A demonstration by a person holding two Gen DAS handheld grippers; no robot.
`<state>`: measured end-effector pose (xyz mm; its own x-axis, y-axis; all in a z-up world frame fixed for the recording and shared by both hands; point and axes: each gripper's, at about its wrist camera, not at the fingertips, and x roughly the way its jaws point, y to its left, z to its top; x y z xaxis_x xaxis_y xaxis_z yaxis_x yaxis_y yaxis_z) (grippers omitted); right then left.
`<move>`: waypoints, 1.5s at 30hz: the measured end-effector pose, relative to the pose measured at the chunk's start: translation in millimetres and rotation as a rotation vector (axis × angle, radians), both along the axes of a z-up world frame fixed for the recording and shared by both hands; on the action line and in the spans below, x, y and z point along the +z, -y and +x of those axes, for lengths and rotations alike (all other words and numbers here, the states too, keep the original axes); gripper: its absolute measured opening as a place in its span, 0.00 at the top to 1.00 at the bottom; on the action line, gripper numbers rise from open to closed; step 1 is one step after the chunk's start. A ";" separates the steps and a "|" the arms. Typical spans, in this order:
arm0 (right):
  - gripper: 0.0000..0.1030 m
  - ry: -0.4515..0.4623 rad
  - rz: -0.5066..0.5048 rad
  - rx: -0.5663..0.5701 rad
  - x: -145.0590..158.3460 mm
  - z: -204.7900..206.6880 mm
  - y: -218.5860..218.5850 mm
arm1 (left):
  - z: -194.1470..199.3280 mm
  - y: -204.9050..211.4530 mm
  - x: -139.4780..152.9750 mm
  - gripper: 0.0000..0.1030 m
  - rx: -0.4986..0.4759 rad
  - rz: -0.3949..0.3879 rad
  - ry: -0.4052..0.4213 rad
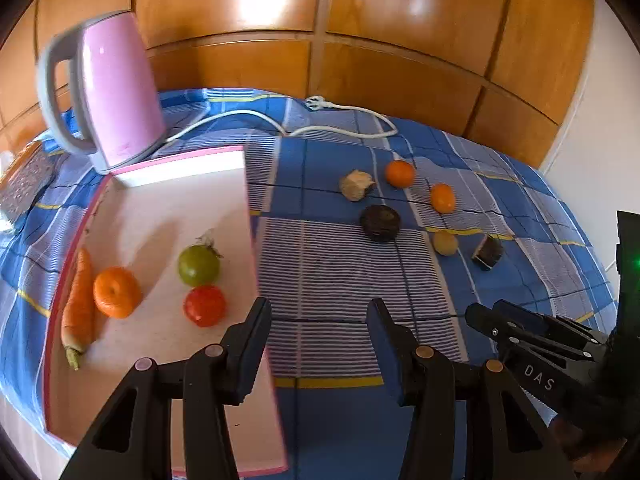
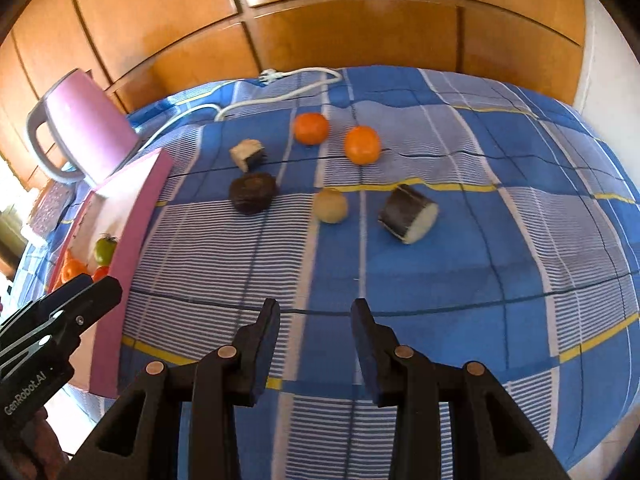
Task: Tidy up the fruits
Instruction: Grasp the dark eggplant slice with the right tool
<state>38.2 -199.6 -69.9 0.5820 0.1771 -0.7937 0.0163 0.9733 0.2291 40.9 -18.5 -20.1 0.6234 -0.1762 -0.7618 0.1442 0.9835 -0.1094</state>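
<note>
Both tongs hang spread and hold nothing: the left tongs (image 1: 319, 312) over the right rim of the box (image 1: 250, 216), the right tongs (image 2: 316, 314) over the blue checked cloth (image 2: 500, 280) to the right of the box. In the right wrist view the left tool's body reads "GenRobot.AI"; in the left wrist view the right tool's body reads "D A S".

Left of the box lies a patterned packet (image 1: 26, 184), its print too blurred to read. At the box's far left corner stands one pink kettle (image 1: 116, 92), and its white cord (image 1: 340, 120) trails right along the far side of the cloth.

Inside the box lie four things: one carrot (image 1: 78, 308) along the left wall, one orange (image 1: 116, 291) touching it, one green tomato (image 1: 199, 266), and one red tomato (image 1: 205, 305) just on its near side.

Right of the box, six things lie apart on the cloth: one pale cut chunk (image 2: 247, 154), one dark round fruit (image 2: 253, 192), two oranges (image 2: 311, 128) (image 2: 362, 145) farthest back, one small yellowish fruit (image 2: 330, 205), and one dark-skinned cut piece with a white face (image 2: 408, 219).
</note>
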 end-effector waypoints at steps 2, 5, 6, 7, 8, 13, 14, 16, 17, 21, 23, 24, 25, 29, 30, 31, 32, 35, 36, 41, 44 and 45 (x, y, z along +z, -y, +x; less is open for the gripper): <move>0.64 -0.004 0.000 -0.015 -1.9 0.0 6.9 | 3.0 4.0 -1.9 0.51 -0.010 0.000 -0.008; 0.64 -0.011 0.000 -0.036 -4.5 0.0 16.1 | 7.2 9.0 -6.2 0.51 -0.020 -0.003 -0.024; 0.64 -0.013 -0.001 -0.042 -5.2 0.3 18.7 | 7.7 10.8 -7.2 0.51 -0.024 -0.001 -0.027; 0.64 -0.016 -0.002 -0.050 -6.1 0.4 22.2 | 8.4 13.0 -8.0 0.51 -0.029 0.001 -0.029; 0.64 -0.018 -0.002 -0.056 -6.6 0.9 24.6 | 8.7 15.3 -8.9 0.51 -0.033 0.001 -0.031; 0.64 -0.028 -0.004 -0.081 -9.8 3.1 35.2 | 13.0 25.1 -12.9 0.51 -0.056 0.002 -0.046; 0.64 -0.029 -0.006 -0.084 -10.1 3.6 37.0 | 13.8 26.2 -13.5 0.51 -0.059 0.002 -0.048; 0.64 -0.030 -0.008 -0.089 -10.5 5.6 40.0 | 16.9 28.7 -15.1 0.51 -0.063 0.000 -0.056; 0.64 -0.029 -0.009 -0.091 -10.5 6.7 41.6 | 18.5 29.7 -16.0 0.51 -0.065 -0.002 -0.061; 0.62 -0.026 0.000 -0.108 -10.1 11.6 50.6 | 22.9 34.6 -19.5 0.51 -0.071 -0.005 -0.075; 0.58 -0.030 0.004 -0.116 -11.1 14.6 55.0 | 26.0 37.5 -21.9 0.51 -0.077 -0.006 -0.084; 0.58 -0.030 0.008 -0.118 -11.4 16.2 56.7 | 27.5 38.7 -23.0 0.51 -0.079 -0.006 -0.088; 0.58 -0.030 0.010 -0.118 -11.3 18.5 58.2 | 29.0 40.3 -24.0 0.51 -0.081 -0.006 -0.092; 0.52 -0.013 0.003 -0.091 -8.4 28.8 57.6 | 37.1 44.6 -26.0 0.51 -0.085 -0.018 -0.104; 0.52 -0.009 -0.004 -0.083 -8.0 31.6 56.6 | 39.7 45.5 -26.3 0.51 -0.085 -0.024 -0.108; 0.52 -0.005 -0.012 -0.075 -7.8 34.5 55.6 | 41.5 46.1 -26.5 0.51 -0.084 -0.028 -0.111; 0.51 -0.002 -0.020 -0.063 -8.0 38.1 54.5 | 44.3 47.2 -26.8 0.51 -0.083 -0.033 -0.114; 0.51 -0.002 -0.047 -0.035 -11.1 48.5 51.8 | 51.7 49.9 -27.9 0.51 -0.082 -0.044 -0.121; 0.51 0.000 -0.054 -0.027 -12.1 51.3 51.2 | 54.0 51.0 -28.3 0.51 -0.083 -0.046 -0.122; 0.58 0.039 -0.123 0.014 -15.1 62.2 44.2 | 67.9 53.6 -31.4 0.51 -0.072 -0.059 -0.133; 0.58 0.062 -0.149 0.025 -17.0 63.5 41.7 | 73.5 58.2 -32.3 0.51 -0.089 -0.073 -0.136; 0.58 0.067 -0.152 0.026 -17.4 63.5 41.4 | 74.9 61.3 -32.8 0.51 -0.104 -0.081 -0.136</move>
<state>101.8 -241.0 -87.2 0.6314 0.0736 -0.7720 -0.0198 0.9967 0.0788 115.8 -79.8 -52.8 0.4904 -0.2984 -0.8188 0.2232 0.9512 -0.2129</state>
